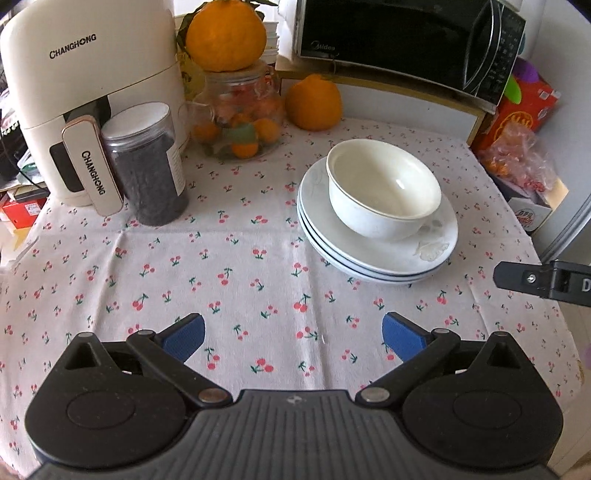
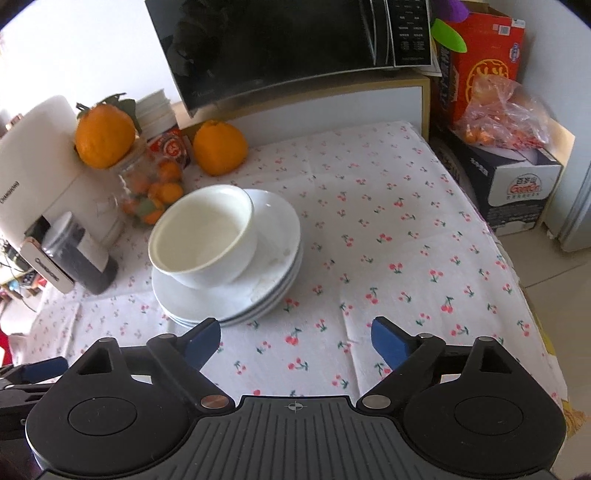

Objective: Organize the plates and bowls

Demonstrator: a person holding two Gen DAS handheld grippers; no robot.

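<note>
**Tabletop stock: one bowl on three plates**

- Bowl (image 1: pixel 384 190): white, nothing in it, mouth up, resting on the top plate and set off-centre toward the stack's 11 o'clock rim in the left wrist view.
- Plates (image 1: pixel 376 251): three white, stacked flat, on the cherry-print tablecloth (image 1: pixel 229 266), at 1 o'clock from the left gripper (image 1: pixel 293 338).
- Glass jar (image 1: pixel 240 114): small oranges inside, one large orange (image 1: pixel 225 35) sitting on its mouth; 10 o'clock from the stack.
- Loose orange (image 1: pixel 314 103): on the cloth at 11 o'clock from the stack.
- Dark-filled canister (image 1: pixel 146 166), white lid, beside a cream air fryer (image 1: pixel 85 85); both at 9 o'clock.
- Microwave (image 1: pixel 410 40): on a raised shelf at 12 o'clock.
- Left gripper: blue pads spread wide, nothing between them.
- Right gripper (image 2: pixel 295 343): pads likewise apart over bare cloth, stack just ahead at 11 o'clock.
</note>
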